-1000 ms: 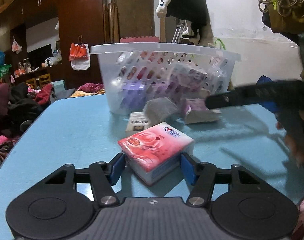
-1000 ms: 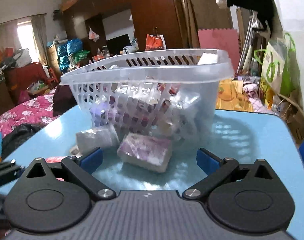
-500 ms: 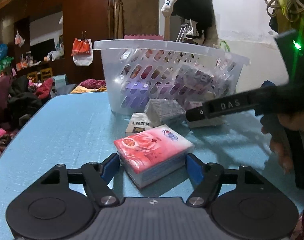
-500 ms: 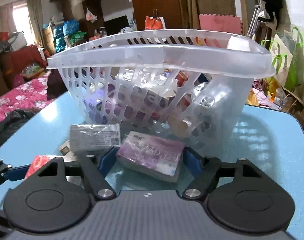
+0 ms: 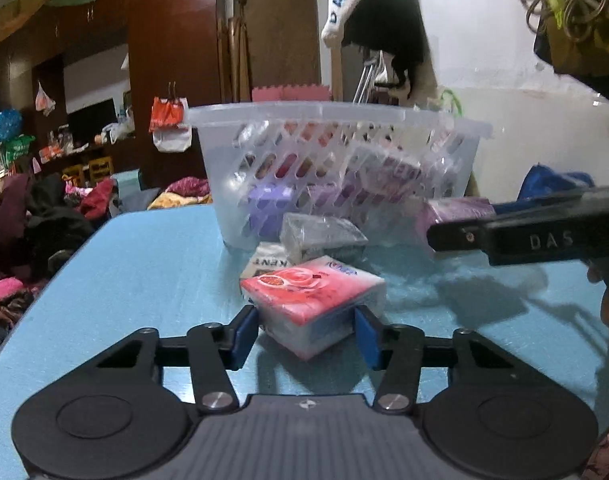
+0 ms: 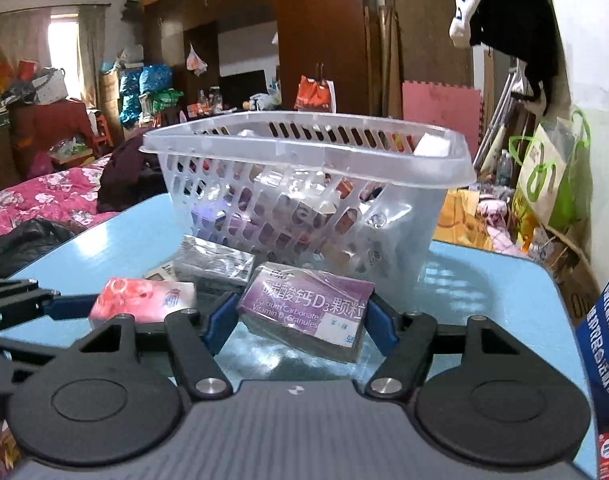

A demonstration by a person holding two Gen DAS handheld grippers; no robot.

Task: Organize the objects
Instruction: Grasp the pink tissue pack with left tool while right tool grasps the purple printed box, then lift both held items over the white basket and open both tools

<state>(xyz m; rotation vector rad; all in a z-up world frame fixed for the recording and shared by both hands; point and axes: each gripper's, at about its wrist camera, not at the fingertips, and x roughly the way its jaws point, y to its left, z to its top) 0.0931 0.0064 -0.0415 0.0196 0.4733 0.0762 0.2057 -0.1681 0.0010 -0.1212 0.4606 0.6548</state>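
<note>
Closing on the tissue pack (image 5: 312, 300), the left tongs (image 5: 306, 330) have a blue pad at each side of it, and the pack sits tilted on one corner between them on the blue table (image 5: 144, 272). The right tongs (image 6: 300, 320) grip the purple box (image 6: 308, 308) — a pad pressed to each end — low over the table and just in front of the basket (image 6: 304, 152).

Things crowd close around both. A grey wrapped pack (image 5: 324, 236) lies between the tissue pack and the basket wall, and a white carton (image 5: 266, 260) marked KENT is half hidden behind the tissue pack, touching it. In the right wrist view the grey pack sits just beyond the right tongs' left finger, with the tissue pack beside it to the left.

The basket is clear plastic with slotted walls, and boxes already fill it — purple and red ones show through the slots. A blue package (image 6: 602, 328) juts in at the right edge of the right wrist view.
</note>
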